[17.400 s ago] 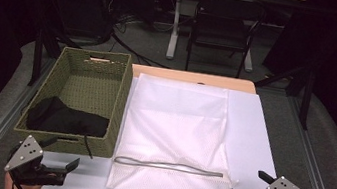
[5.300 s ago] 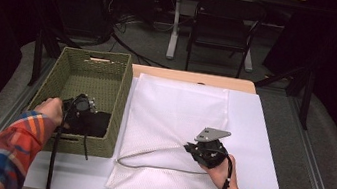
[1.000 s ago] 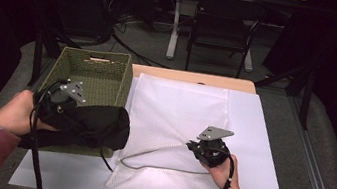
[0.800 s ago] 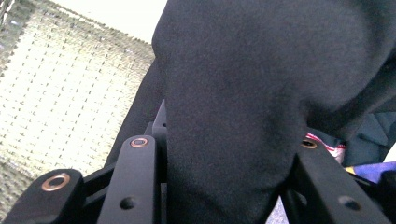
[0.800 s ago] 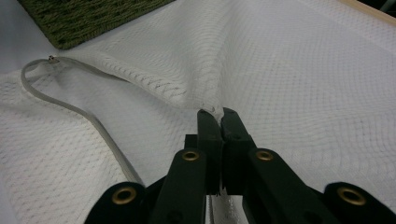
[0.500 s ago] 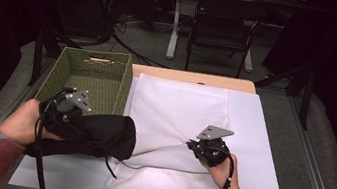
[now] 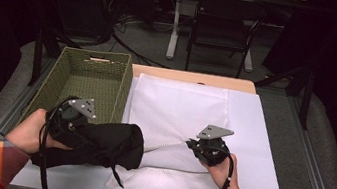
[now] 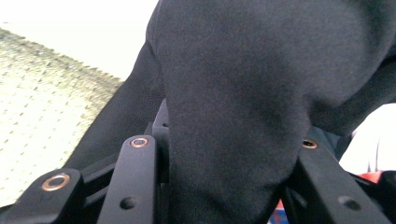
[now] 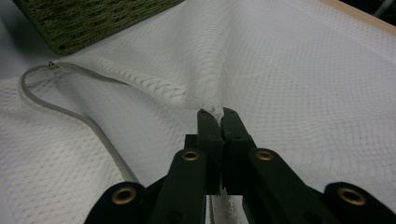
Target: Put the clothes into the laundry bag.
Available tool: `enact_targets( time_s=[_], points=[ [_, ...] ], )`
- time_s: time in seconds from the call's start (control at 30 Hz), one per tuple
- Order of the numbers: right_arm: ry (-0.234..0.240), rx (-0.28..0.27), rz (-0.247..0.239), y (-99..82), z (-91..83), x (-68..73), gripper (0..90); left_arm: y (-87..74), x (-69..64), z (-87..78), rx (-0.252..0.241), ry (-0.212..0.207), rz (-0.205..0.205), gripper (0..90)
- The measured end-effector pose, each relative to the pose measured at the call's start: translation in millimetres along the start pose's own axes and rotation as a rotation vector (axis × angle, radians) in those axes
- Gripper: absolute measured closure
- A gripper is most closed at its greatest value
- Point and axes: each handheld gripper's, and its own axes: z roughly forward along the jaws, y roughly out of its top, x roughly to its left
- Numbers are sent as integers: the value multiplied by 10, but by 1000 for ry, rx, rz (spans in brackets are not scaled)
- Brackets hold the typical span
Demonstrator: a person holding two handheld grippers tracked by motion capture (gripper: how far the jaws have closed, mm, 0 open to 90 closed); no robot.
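Between my left gripper's (image 7: 99,137) jaws sits the black garment (image 8: 243,93), clamped; right gripper (image 9: 219,114), pinched tight, lifts the mesh bag's (image 9: 303,70) rim ahead. I should feed the bundle low into that opening.

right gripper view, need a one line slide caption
Right gripper shut on the white mesh bag, lifting its edge beside the grey drawstring.

black garment (image 7: 98,142) now nearer, perhaps lower
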Motion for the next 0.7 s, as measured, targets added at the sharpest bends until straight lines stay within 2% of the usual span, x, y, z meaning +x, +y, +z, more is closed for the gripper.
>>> enact_targets(
  time_s=[0.17, 0.23, 0.3, 0.57, 0.7],
  points=[
    [-2, 0, 5, -1, 20, 4, 888, 31, -70, 92, -1, -35, 10, 612],
    [-2, 2, 0, 3, 23, 4, 888, 42, -85, 126, -20, -48, -6, 613],
    [-3, 4, 0, 3, 26, 5, 887, 50, -100, 154, -34, -40, -8, 613],
    [-5, 3, -2, -1, 29, 4, 888, 107, -159, 337, -21, -77, -21, 613],
    [-2, 0, 0, 0, 31, 5, 890, 138, -171, 398, -39, -96, -42, 614]
  ],
)
